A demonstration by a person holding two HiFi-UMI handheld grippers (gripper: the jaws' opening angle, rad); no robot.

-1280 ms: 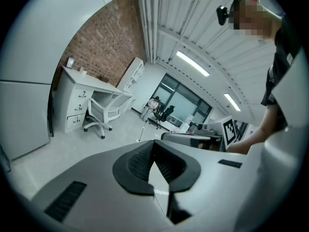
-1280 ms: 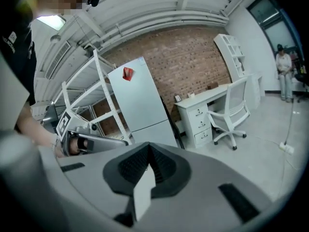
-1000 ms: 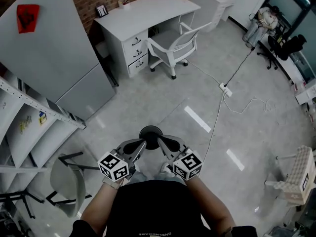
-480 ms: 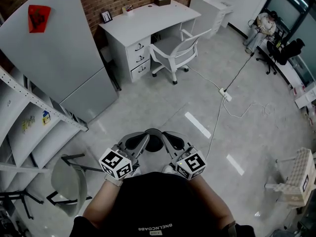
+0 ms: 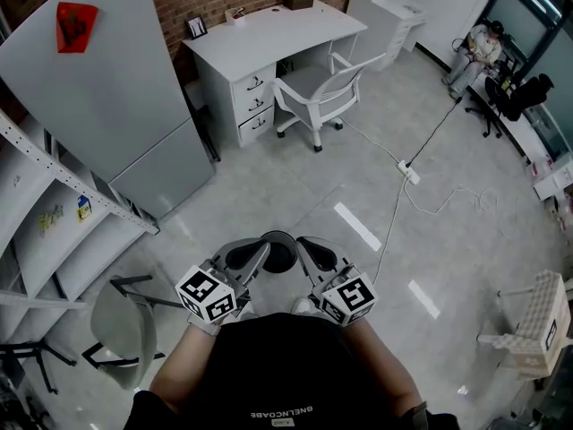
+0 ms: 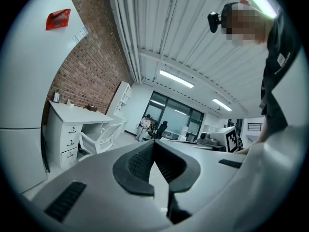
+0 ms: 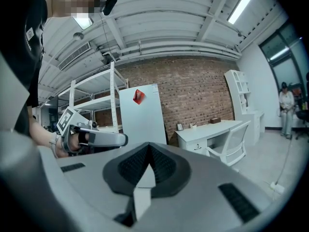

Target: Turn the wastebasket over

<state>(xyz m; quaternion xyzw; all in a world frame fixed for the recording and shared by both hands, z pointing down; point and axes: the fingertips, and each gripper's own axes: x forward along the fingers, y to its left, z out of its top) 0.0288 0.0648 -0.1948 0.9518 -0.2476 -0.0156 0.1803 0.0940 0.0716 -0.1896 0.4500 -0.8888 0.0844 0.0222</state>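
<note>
Left gripper (image 6: 154,143) is held level just in front of the torso, jaws closed on nothing. Right gripper (image 7: 149,144) sits alongside it, near level, jaws also closed and empty. The tips angle toward each other, near but apart.

At left a shelf rack (image 5: 40,195) and a grey chair (image 5: 121,330) stand close by, with a fridge (image 5: 98,88) beyond. Open floor (image 5: 269,177) runs ahead to the white counter (image 5: 269,32) and office chair (image 5: 322,88). A cable (image 5: 394,213) crosses at right.

The wastebasket (image 5: 279,252) is probably the dark round thing on the floor between the jaw tips. It is partly hidden, and I can't tell which way up it is.
</note>
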